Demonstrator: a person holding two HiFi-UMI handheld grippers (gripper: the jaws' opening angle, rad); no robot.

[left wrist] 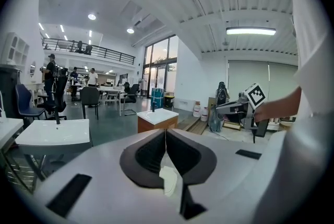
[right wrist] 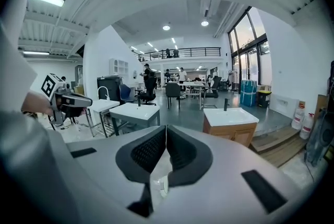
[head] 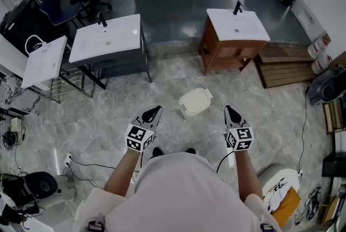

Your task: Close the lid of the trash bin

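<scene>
A small cream trash bin [head: 195,102] stands on the marble floor ahead of me, its lid lying flat on top. In the head view my left gripper [head: 156,110] is held up to the bin's left and my right gripper [head: 229,110] to its right, both well above the floor and apart from the bin. The left gripper [left wrist: 165,130] has its jaws together with nothing between them. The right gripper [right wrist: 166,127] is likewise shut and empty. Both point out across the room, over the bin, which neither gripper view shows.
A wooden vanity with a white basin [head: 233,40] stands beyond the bin, and a white basin on a dark frame [head: 108,41] is at the back left. Wooden pallets [head: 284,66] lie to the right. A white toilet [head: 281,185] is at my right, cables [head: 81,163] at my left.
</scene>
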